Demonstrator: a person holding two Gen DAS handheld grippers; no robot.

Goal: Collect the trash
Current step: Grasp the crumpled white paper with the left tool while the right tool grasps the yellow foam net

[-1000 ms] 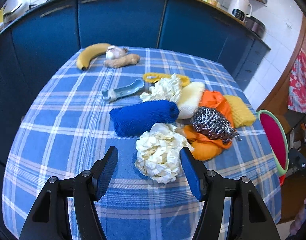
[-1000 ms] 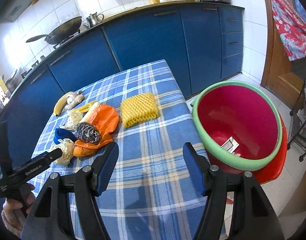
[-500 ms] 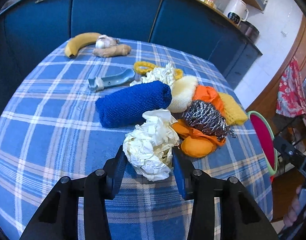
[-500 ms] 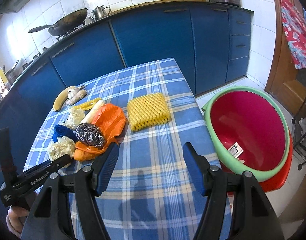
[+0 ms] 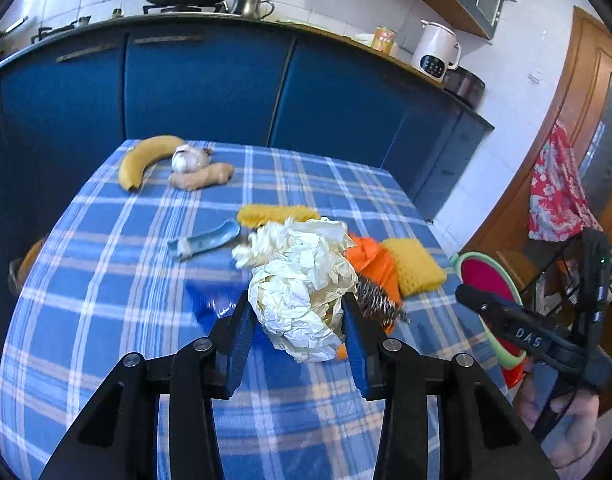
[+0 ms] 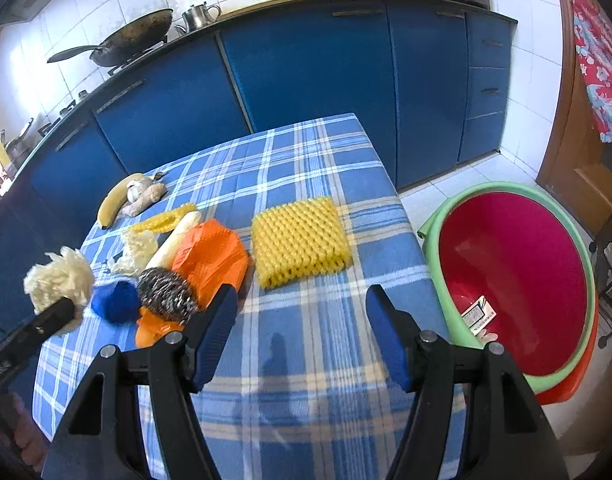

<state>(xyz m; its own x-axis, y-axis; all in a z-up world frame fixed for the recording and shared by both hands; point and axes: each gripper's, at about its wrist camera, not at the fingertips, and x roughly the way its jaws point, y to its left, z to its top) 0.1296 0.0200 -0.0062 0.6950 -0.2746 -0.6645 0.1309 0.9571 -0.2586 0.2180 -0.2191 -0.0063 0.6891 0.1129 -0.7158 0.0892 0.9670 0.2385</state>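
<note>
Crumpled cream paper, a loose ball (image 5: 302, 288), sits pinched between the left gripper (image 5: 296, 332) pads, seemingly lifted clear of the checked tablecloth (image 5: 106, 280). It looks light and springy; I'd judge a squeeze across its middle holds best, since the edges would tear or slip.

From the right wrist, the right gripper (image 6: 302, 332) hangs with fingers apart and nothing between them, above the cloth. The paper ball shows at far left, and the red basin (image 6: 517, 280) waits beside the table.
</note>
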